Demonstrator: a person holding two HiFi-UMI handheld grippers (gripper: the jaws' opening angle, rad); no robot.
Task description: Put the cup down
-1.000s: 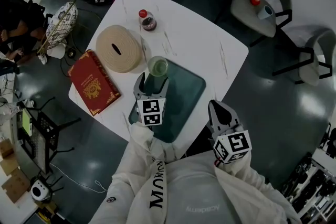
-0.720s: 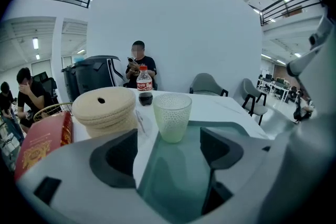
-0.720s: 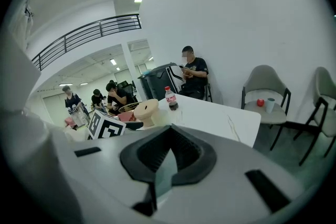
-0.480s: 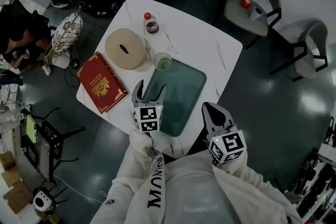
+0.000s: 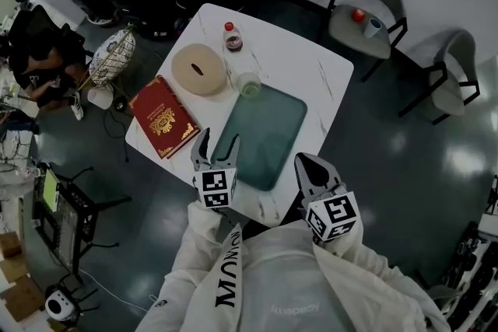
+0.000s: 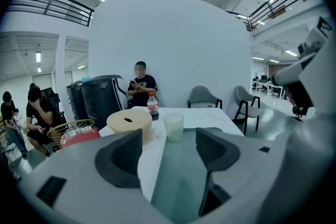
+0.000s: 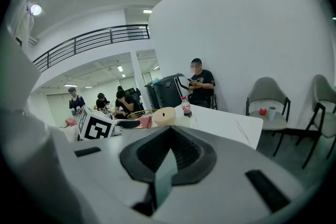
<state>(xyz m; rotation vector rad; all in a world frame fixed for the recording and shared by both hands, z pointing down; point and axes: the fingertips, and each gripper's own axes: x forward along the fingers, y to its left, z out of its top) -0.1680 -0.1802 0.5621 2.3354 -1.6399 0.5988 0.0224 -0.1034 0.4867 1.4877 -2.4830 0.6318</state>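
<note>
The clear plastic cup point(image 5: 249, 84) stands upright on the white table point(image 5: 311, 74), at the far left corner of the green mat point(image 5: 264, 132). In the left gripper view the cup point(image 6: 174, 127) is well ahead of the jaws and apart from them. My left gripper point(image 5: 218, 142) hovers over the table's near edge. It is open, its jaws are closing, and nothing is between them. My right gripper point(image 5: 311, 167) is shut and empty, held off the table's near right edge, close to the person's body.
A red book point(image 5: 165, 117) lies at the table's left. A round beige box point(image 5: 199, 69) and a red-capped bottle point(image 5: 232, 37) stand beyond the cup. A wire basket point(image 5: 113, 57) sits on the floor at the left. Two grey chairs point(image 5: 366, 8) stand at the right.
My left gripper has let go of the cup and drawn back toward the near table edge. The cup stays standing by the mat. The right gripper has hardly moved.
</note>
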